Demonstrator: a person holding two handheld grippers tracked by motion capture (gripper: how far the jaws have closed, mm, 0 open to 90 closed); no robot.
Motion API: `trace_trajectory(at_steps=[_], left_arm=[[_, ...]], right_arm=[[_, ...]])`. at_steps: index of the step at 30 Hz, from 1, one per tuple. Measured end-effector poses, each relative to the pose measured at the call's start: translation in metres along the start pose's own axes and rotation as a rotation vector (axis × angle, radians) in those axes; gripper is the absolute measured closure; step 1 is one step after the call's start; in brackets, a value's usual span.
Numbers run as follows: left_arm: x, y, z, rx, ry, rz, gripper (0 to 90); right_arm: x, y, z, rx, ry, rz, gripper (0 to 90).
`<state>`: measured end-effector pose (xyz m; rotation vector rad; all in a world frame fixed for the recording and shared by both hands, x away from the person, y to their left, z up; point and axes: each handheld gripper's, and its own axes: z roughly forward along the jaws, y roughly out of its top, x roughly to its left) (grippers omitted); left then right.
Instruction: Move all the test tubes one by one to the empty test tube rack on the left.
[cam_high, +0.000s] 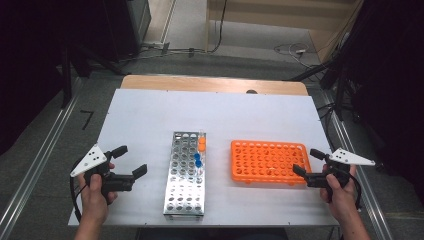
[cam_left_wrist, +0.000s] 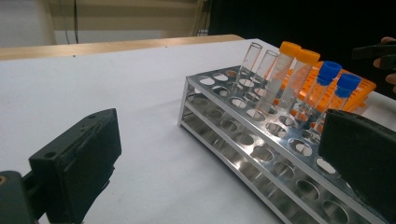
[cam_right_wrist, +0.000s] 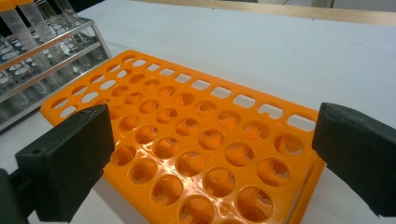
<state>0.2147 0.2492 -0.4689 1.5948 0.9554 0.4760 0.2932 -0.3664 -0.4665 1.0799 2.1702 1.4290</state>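
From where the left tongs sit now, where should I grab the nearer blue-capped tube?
Grip the blue-capped tube just under its cap, coming from above the metal rack. It stands upright with the rack's plates around its lower body, leaving the top free.

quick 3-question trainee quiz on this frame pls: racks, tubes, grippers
1. True or false: the orange rack already holds capped tubes.
2. Multiple choice: the capped tubes stand in which part of the metal rack? A) the column nearest the orange rack B) the column farthest from it C) the row nearest the person
3. Fill in: the left gripper and right gripper both have their jaws ____.

Key:
1. False. Its holes are empty in the right gripper view.
2. A. The orange-capped tubes and blue-capped tubes stand along the edge facing the orange rack.
3. Open, with nothing between them.
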Motion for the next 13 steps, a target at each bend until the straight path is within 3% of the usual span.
trace_trajectory(at_steps=[13], left_arm=[[-0.0012,-0.0005,0.0071,0.014,-0.014,0.006,0.0]], right_arm=[[-0.0024,-0.0032,-0.0026,-0.002,-0.016,0.003,0.0]])
